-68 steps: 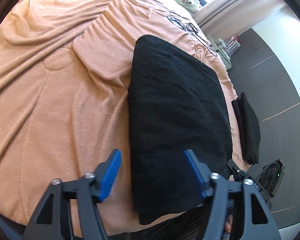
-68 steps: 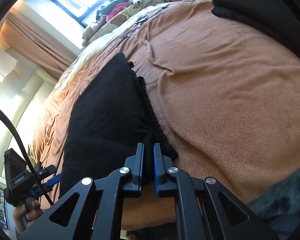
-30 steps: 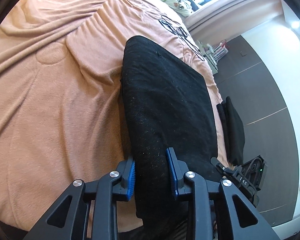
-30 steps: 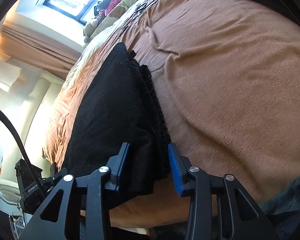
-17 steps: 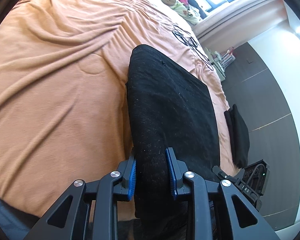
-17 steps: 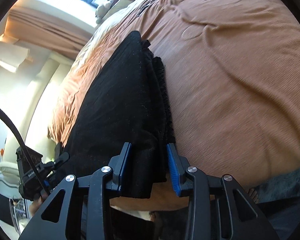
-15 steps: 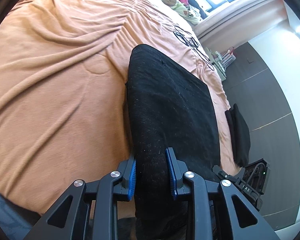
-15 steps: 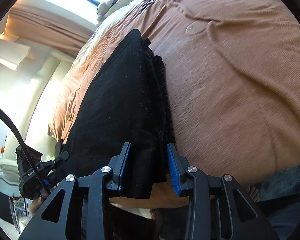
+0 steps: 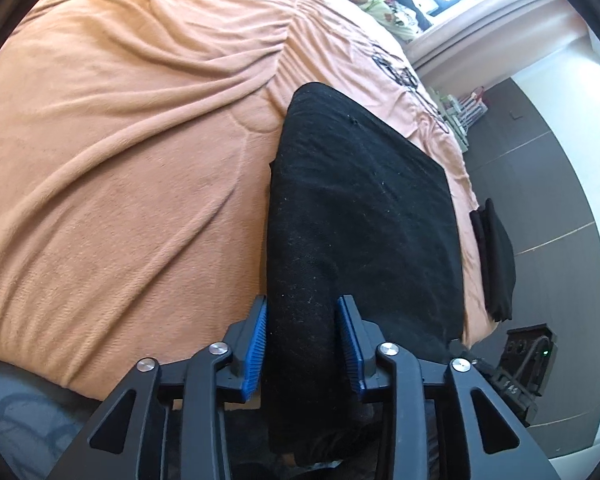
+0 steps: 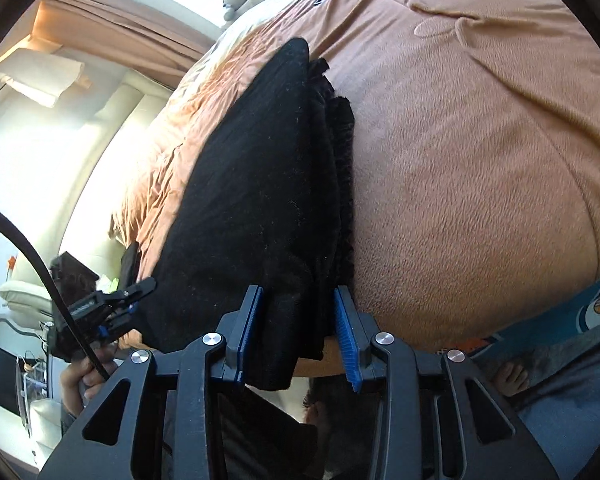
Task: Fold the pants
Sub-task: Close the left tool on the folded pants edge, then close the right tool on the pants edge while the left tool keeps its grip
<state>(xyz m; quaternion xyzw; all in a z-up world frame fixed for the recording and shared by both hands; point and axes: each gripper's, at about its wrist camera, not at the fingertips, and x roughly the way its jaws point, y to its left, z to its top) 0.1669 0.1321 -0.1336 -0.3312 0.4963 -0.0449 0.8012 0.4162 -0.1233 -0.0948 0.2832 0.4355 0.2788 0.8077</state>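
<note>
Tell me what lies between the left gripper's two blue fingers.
The near edge of the folded black pants fills the gap between the opening left gripper's fingers, seen in the left wrist view.

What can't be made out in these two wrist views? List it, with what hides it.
- Left wrist view: folded black pants sit between the opening jaws of the left gripper; whether it grips them is unclear, black on black.
- Same view: black print on the orange fleece blanket, too small and warped to read.
- Right wrist view: the pants' near corner, hidden behind the right gripper.
</note>
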